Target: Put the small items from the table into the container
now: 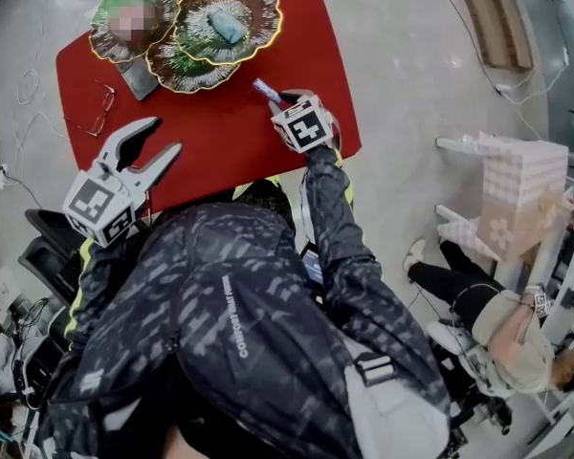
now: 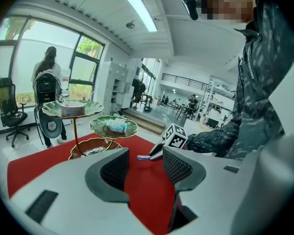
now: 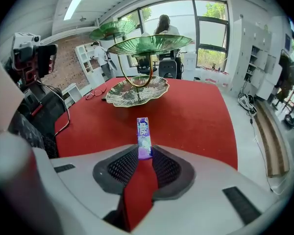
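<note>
The small purple packet (image 3: 144, 137) sits with its near end pinched between the two pads of the right gripper (image 3: 145, 155). The rest of it sticks straight out past the fingertips. The jaws are closed narrowly on it, over the red table (image 3: 196, 116). Ahead of it stands the tiered leaf-shaped tray stand (image 3: 137, 89), well apart from the packet, with a teal item (image 1: 228, 25) already on one of its plates. A pair of glasses (image 1: 96, 108) lies beside the stand. The left gripper (image 2: 144, 163) hangs near the table's front edge, jaws spread, nothing between them.
</note>
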A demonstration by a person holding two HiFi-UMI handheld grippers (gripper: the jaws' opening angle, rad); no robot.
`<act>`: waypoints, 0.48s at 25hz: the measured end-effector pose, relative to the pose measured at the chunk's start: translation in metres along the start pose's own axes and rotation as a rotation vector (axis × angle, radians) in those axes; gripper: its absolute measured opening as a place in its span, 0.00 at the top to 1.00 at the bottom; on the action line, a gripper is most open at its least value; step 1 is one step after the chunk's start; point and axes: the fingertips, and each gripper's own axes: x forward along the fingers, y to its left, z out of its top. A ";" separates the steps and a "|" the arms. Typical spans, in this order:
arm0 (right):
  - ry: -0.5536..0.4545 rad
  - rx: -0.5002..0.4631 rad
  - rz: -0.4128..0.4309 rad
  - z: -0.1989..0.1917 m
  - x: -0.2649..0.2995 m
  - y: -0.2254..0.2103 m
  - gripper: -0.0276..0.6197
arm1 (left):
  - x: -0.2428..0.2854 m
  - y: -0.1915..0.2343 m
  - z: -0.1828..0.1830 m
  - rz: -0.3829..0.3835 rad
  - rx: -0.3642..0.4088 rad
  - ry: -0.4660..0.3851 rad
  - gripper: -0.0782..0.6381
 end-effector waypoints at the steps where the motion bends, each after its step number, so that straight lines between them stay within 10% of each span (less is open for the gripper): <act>1: -0.006 -0.010 -0.010 0.002 -0.002 -0.002 0.81 | 0.000 0.000 0.001 0.001 -0.001 -0.006 0.59; 12: -0.018 -0.024 -0.027 0.015 -0.030 -0.001 0.81 | -0.002 -0.003 0.013 0.009 -0.011 -0.061 0.59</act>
